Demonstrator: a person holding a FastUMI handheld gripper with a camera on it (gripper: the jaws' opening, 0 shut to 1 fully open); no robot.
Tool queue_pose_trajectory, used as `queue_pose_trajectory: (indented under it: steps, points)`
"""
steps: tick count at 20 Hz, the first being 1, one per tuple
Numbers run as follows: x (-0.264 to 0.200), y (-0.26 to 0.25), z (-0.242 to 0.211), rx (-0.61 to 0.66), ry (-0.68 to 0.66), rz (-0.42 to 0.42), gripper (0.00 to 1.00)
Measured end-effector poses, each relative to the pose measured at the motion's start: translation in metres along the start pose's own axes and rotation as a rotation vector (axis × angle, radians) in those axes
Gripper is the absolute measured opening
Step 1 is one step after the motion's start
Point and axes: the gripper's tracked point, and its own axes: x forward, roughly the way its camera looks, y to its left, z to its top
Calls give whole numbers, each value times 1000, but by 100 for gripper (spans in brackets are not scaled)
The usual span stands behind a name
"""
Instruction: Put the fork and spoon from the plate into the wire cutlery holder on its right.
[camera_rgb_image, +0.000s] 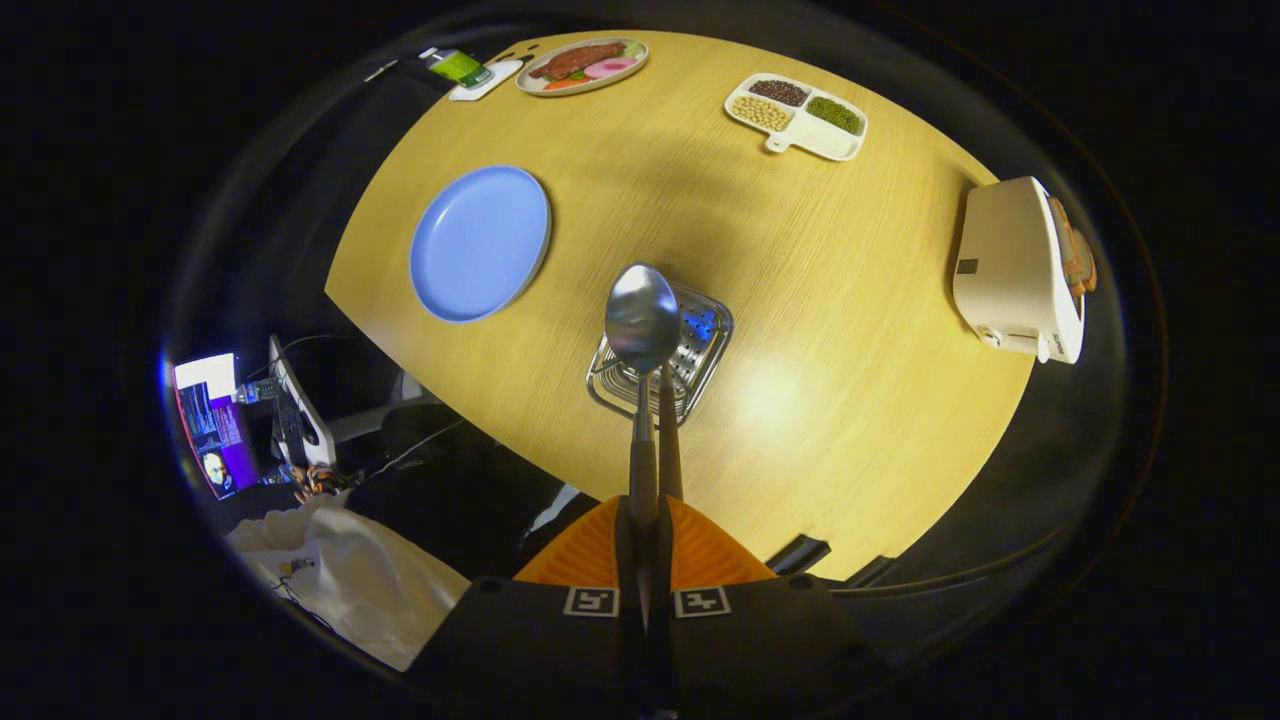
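My gripper (645, 545) is shut on the dark handle of the spoon (642, 318). The spoon points straight ahead of the fingers, and its shiny bowl hangs over the near left part of the wire cutlery holder (700, 345). The holder stands on the wooden table beyond the fingertips. A second brown handle (669, 440), seemingly the fork's, runs close along the right of the spoon's handle, with its far end inside the holder. The blue plate (480, 243) lies to the left of the holder with nothing on it.
Across the table (850, 330) stand a plate of food (582, 65) and a white divided dish of beans (797, 115). A white appliance (1020, 270) sits at the table's right edge. Left of the table, lower down, are a lit screen (212, 420) and white cloth (340, 580).
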Motion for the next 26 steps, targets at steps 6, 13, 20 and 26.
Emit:
queue_pose_trajectory:
  steps: [6,13,20,26]
  points:
    - [14,-12,-8,-76,166,-32,6]
    - [17,-14,3,-55,263,-7,7]
    - [20,-11,28,-44,259,19,13]
    - [-3,3,56,-3,90,93,59]
